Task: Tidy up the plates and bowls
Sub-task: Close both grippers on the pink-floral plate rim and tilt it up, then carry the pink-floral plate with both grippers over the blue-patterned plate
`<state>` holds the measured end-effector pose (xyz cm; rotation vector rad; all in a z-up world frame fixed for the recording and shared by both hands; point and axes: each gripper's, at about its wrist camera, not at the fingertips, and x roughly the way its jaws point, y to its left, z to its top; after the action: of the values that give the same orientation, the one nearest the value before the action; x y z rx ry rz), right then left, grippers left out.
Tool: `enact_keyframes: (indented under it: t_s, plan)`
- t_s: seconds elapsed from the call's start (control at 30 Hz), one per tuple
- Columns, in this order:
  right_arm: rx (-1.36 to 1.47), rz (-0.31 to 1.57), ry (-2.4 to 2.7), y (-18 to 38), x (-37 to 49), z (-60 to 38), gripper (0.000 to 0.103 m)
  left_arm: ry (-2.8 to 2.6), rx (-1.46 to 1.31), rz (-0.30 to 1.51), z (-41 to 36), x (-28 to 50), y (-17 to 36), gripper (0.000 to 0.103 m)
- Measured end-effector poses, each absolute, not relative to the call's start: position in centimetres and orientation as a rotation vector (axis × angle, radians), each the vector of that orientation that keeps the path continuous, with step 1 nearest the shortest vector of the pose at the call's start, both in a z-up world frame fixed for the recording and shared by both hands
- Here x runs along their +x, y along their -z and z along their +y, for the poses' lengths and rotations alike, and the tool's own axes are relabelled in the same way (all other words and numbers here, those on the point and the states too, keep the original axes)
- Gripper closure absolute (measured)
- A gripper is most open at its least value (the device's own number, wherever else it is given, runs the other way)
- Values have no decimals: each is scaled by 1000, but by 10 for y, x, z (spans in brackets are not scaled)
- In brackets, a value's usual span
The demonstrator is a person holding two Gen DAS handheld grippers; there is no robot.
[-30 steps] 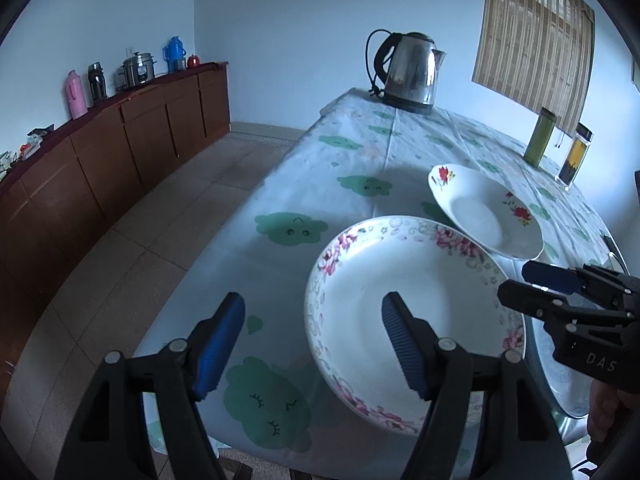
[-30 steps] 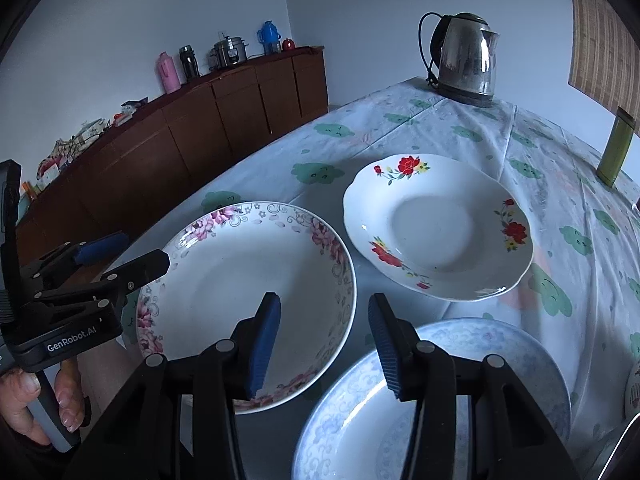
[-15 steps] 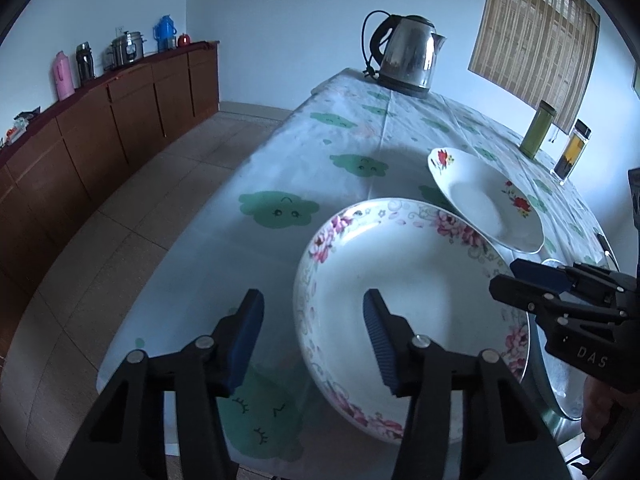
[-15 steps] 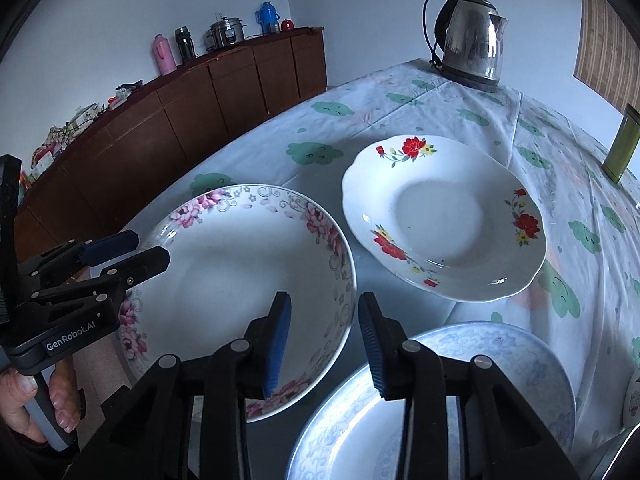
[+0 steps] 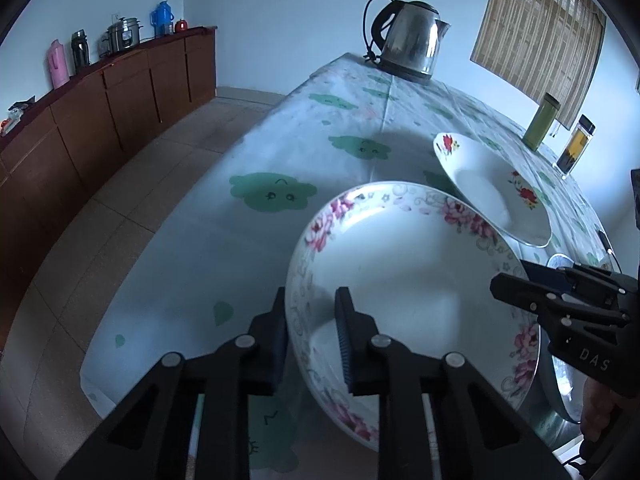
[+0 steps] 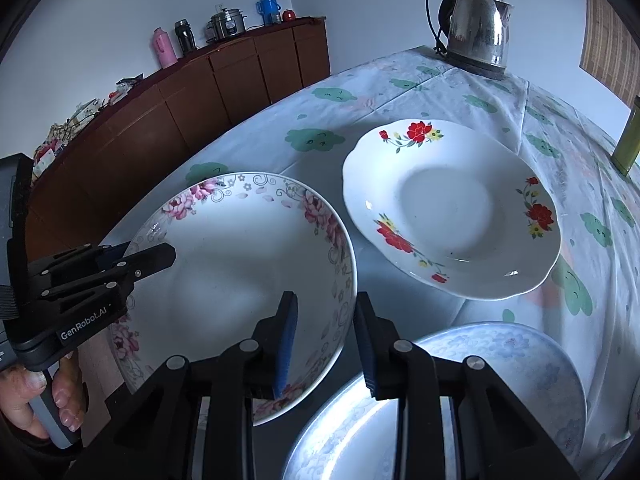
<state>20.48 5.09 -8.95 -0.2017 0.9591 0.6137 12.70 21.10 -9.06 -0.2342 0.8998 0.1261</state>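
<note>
On the tabletop (image 6: 460, 92), near its front edge, sits the pink-flowered plate (image 6: 240, 256). Both claws have just been closing on it: the left claw (image 5: 312, 336) is clamped on its left rim, the right claw (image 6: 324, 340) straddles its right rim, pads pressing it. Beyond lies the red-flowered plate (image 6: 452, 208); a blue-patterned plate (image 6: 500, 364) lies beside the right claw. An electric kettle (image 6: 476, 28) stands at the far end.

Walls: pale blue wall (image 5: 280, 20).
Floor: beige tiled floor (image 5: 132, 184).
Left of fingers: brown sideboard (image 5: 100, 120).
Far right: bamboo blind (image 5: 536, 36).
</note>
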Motion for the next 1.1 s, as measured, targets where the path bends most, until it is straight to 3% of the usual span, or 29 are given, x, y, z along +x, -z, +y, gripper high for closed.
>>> enact_keyframes:
  t_s: [1.1]
  plan:
    - [-151,962,-625,85,201,50,79,-193,-204,869,207,121,80,83]
